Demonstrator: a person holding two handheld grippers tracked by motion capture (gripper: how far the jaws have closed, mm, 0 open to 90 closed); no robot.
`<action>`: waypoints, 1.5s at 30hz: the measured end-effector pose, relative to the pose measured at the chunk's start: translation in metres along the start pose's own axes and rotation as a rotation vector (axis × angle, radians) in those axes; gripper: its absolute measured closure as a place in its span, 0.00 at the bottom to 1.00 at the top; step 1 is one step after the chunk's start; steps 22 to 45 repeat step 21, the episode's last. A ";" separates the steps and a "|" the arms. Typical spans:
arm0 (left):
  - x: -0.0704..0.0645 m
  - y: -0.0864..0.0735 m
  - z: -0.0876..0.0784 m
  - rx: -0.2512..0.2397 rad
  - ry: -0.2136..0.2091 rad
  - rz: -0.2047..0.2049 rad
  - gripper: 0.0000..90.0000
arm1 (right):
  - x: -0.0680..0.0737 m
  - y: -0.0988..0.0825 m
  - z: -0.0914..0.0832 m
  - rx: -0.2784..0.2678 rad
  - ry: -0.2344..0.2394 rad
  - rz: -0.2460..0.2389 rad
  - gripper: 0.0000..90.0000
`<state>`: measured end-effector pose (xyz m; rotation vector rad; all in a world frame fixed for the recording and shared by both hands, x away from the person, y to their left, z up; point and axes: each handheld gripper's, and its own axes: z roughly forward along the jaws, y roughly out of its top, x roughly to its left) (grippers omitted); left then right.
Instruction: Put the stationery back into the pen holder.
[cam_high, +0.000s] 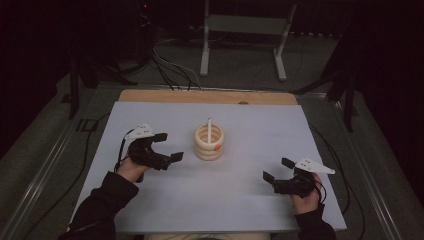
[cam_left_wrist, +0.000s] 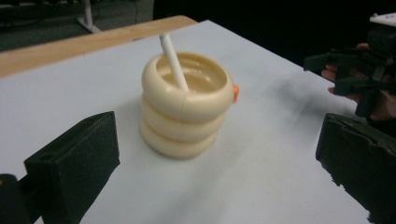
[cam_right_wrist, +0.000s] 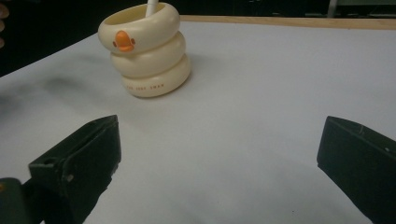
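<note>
cream ring stack (cam_high: 209, 143) with white stick (cam_high: 209, 124) upright mid-surface (cam_high: 250, 200), left claw (cam_high: 169, 148) just beside it — jaws apart, empty, right claw (cam_high: 278, 170) well apart at near right — jaws wide, empty

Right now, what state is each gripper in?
Left gripper: open, holding nothing.
Right gripper: open, holding nothing.

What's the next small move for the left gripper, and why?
Probably ease the left gripper forward toward the white stick in the cream ring holder: its jaws are open and facing it with bare table between, and it sits nearer than the right gripper.
</note>
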<state>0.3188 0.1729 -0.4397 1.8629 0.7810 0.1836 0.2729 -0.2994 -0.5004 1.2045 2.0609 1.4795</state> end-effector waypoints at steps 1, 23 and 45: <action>-0.001 -0.004 -0.002 0.000 0.001 0.003 0.00 | 0.000 0.000 0.000 0.001 0.000 0.000 0.00; -0.010 -0.085 -0.031 -0.006 0.060 -0.024 0.00 | 0.001 0.000 0.001 0.001 0.002 -0.008 0.00; -0.010 -0.085 -0.031 -0.006 0.060 -0.024 0.00 | 0.001 0.000 0.001 0.001 0.002 -0.008 0.00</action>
